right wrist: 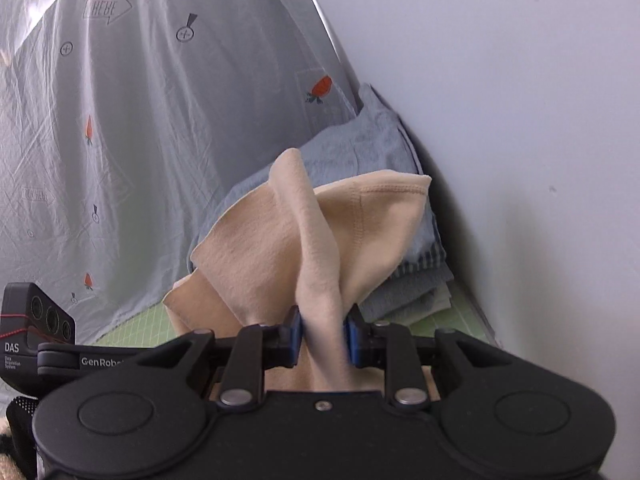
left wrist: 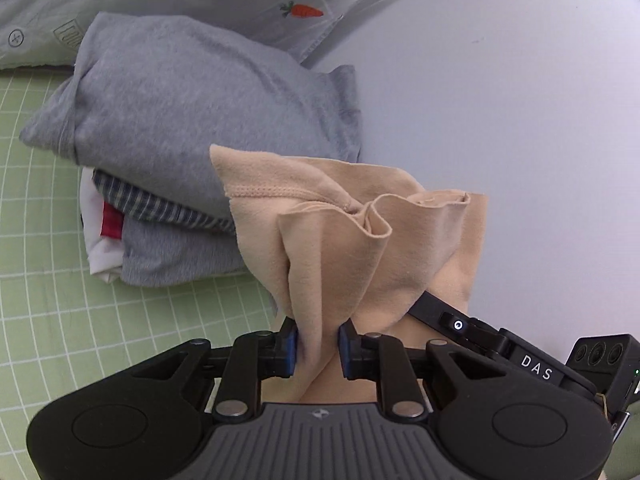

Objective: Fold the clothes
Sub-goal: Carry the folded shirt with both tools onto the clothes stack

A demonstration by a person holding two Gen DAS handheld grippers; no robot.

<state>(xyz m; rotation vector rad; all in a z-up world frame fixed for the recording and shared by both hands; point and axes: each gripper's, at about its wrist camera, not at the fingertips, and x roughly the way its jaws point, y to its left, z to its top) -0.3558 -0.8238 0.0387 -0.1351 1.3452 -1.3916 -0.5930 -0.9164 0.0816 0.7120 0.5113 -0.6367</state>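
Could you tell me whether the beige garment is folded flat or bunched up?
Bunched up: the beige garment hangs in loose pleats, pinched by the left tongs and right tongs.

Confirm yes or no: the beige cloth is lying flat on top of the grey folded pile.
No. The beige cloth is bunched and pinched in the left gripper, held up in front of the grey folded pile.

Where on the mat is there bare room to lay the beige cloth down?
Bare green mat lies left of the left claw, in front of the folded stack. A thin mat strip shows right of the stack by the wall. Behind, the stack and the carrot sheet crowd the space.
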